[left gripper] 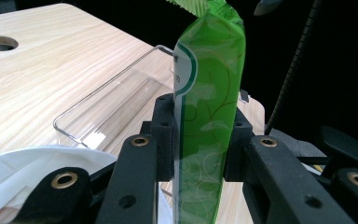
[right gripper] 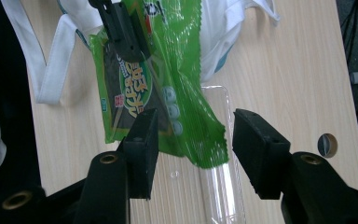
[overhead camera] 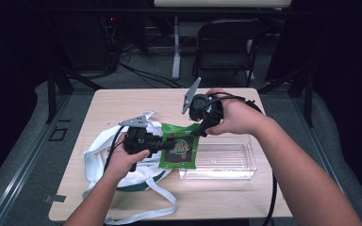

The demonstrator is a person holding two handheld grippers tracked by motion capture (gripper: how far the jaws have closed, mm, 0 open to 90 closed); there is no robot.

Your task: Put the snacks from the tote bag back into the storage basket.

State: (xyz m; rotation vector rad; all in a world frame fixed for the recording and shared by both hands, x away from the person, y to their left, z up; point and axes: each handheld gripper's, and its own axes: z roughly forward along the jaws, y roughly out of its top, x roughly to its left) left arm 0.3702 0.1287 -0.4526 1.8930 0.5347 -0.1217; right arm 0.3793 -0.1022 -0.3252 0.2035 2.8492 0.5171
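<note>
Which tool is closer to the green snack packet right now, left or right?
Left. The left tool is shut on the green snack packet, gripping it at one edge. The right tool is open, its jaws either side of the packet's corner without touching.

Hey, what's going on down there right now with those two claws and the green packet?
Left gripper shut on green snack bag, held up. Right gripper open at its corner. Clear tray just beyond, white tote bag beneath.

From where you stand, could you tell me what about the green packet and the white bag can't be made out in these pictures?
- Green packet: in the left gripper view it is edge-on and the left gripper pinches it, so its label is hidden.
- Its printed text, high view: too small to read.
- White bag: the person's left hand covers its opening; contents unknown.
- Right gripper: the packet's top is cut off by the frame edge.
</note>
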